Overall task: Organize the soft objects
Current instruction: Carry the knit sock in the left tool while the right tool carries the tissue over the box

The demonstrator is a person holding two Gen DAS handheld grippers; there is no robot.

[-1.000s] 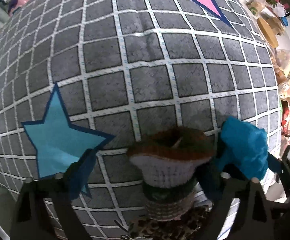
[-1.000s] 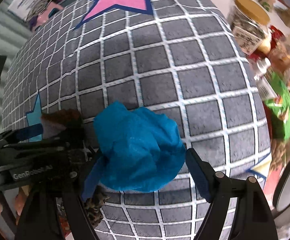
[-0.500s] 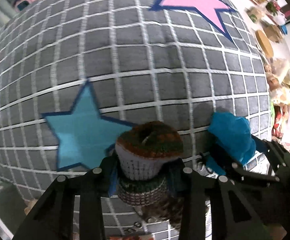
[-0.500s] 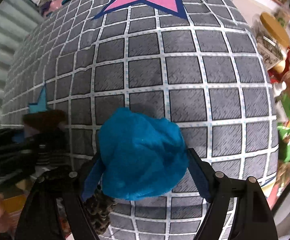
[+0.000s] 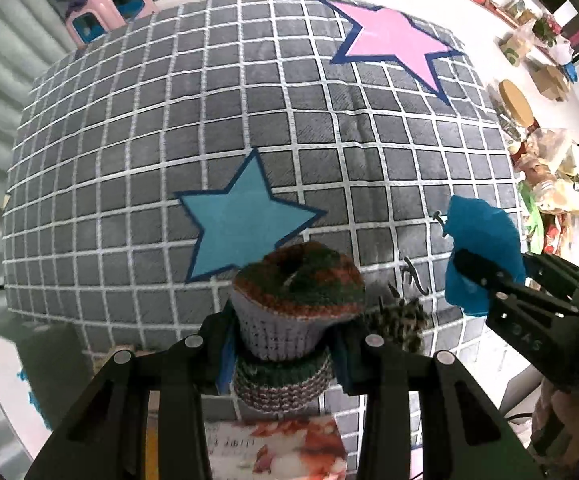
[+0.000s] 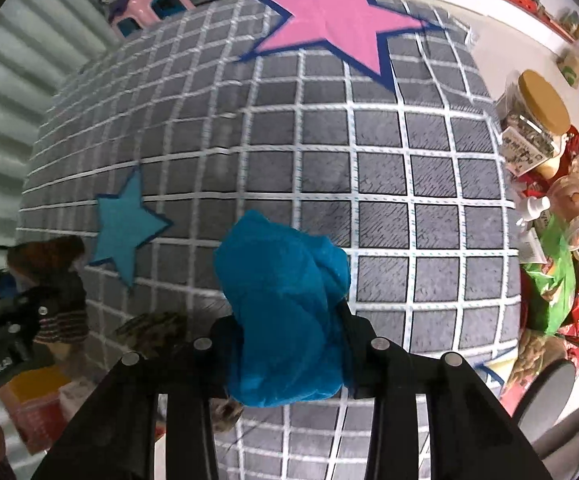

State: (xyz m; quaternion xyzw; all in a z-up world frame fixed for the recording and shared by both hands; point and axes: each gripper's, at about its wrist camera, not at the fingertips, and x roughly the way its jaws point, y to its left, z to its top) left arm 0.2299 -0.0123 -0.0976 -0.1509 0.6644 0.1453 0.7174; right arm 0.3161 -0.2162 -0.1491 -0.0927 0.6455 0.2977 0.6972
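grey grid mat [image 5: 249,128] fills the floor: pink star [image 5: 393,40] at 1 o'clock, blue star [image 5: 237,224] centre, pink stool [image 5: 109,4] at 11. left gripper [image 5: 281,344] clamps knitted sock roll [image 5: 293,308]. right gripper [image 6: 289,344] closing, pads pressing blue cloth [image 6: 285,308].

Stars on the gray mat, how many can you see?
2 whole stars: a pink star at the mat's far end and a blue star nearer the middle. A blue-edged corner at the near right may be a third, mostly hidden.
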